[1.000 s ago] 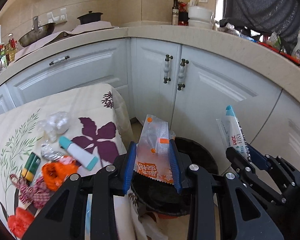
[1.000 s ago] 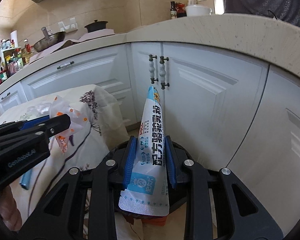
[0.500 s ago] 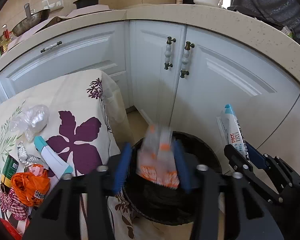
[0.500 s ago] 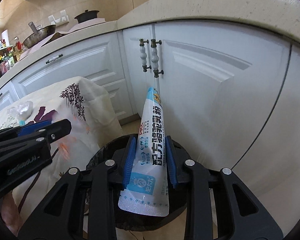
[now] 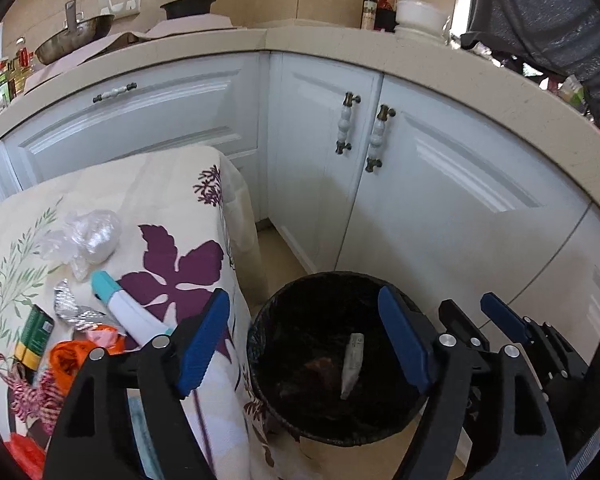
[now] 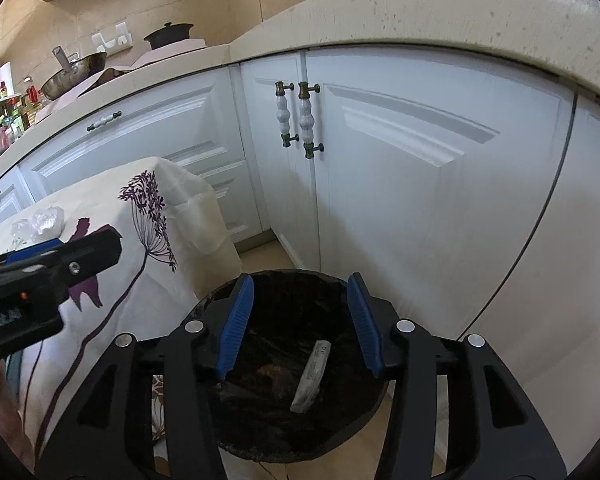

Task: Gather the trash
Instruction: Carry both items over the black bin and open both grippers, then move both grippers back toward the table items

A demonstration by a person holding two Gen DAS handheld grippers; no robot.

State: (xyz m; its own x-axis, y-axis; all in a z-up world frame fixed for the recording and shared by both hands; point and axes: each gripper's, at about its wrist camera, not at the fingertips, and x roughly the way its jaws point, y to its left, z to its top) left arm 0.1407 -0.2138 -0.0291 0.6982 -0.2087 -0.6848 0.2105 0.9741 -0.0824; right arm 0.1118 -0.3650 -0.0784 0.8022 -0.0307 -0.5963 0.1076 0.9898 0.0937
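A black bin (image 5: 268, 320) lined with a dark bag stands on the floor by the table. My left gripper (image 5: 302, 292) hangs over it, jaws opening wide, nothing between them. My right gripper (image 6: 300, 278) is also above the bin (image 6: 220, 292), jaws opening and empty. A pale sachet (image 6: 312, 372) lies inside the bin, also seen in the left wrist view as the sachet (image 5: 350, 364), next to a reddish scrap (image 5: 320, 364). The right gripper (image 5: 466, 300) shows at the bin's right side.
On the flowered tablecloth (image 5: 172, 208) lie a clear plastic wad (image 5: 88, 236), a white tube with teal cap (image 5: 128, 312), crumpled foil (image 5: 72, 308), a green box (image 5: 36, 334), an orange wrapper (image 5: 68, 360) and red-white string (image 5: 28, 396). White cabinets (image 5: 440, 184) stand close behind the bin.
Both grippers have opened. The orange-dotted packet left the left jaws and the blue-white sachet left the right jaws; both dropped into the bin.
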